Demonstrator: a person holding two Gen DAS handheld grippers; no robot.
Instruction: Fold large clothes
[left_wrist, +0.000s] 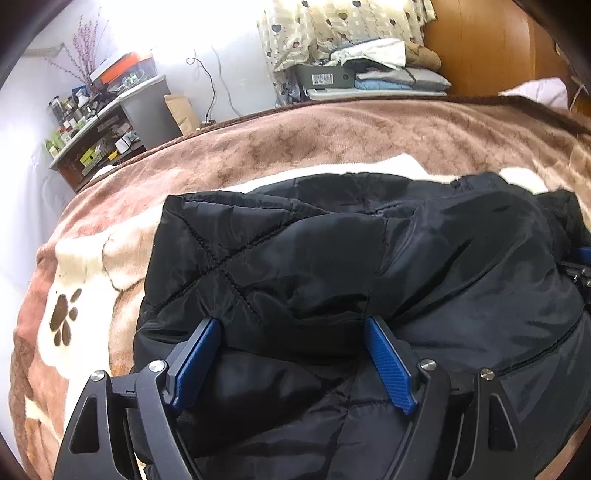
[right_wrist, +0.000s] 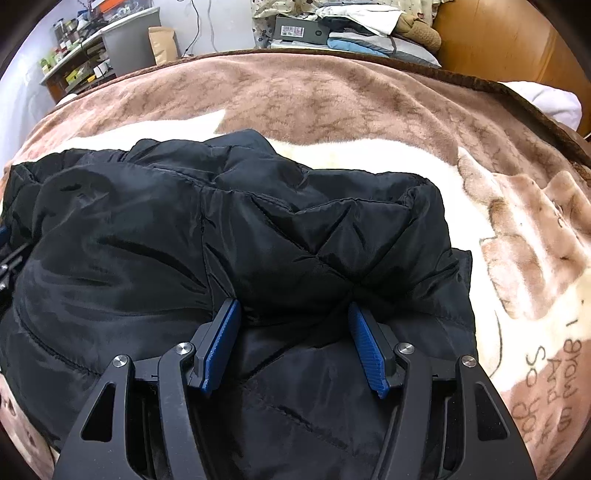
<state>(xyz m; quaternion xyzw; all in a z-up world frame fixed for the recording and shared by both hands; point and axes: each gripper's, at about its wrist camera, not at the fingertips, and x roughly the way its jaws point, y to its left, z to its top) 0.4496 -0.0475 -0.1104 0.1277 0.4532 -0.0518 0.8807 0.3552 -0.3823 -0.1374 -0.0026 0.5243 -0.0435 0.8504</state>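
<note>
I have the black quilted jacket (left_wrist: 332, 266) bundled on the blanket (left_wrist: 332, 129) – folded over at least once, still puffy, more flattening likely – with left gripper (left_wrist: 291, 325) and right gripper (right_wrist: 293, 310) both spread apart, gripping nothing

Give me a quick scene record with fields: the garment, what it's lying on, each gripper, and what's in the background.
garment: black quilted jacket, bunched in a puffy heap
surface: brown plush blanket with a paw print, on a bed
left gripper: jaws wide apart, tips at the jacket fabric, no clamp visible
right gripper: jaws apart, tips at the jacket, no clamp visible
background: cluttered shelf; stack of folded clothes
</note>
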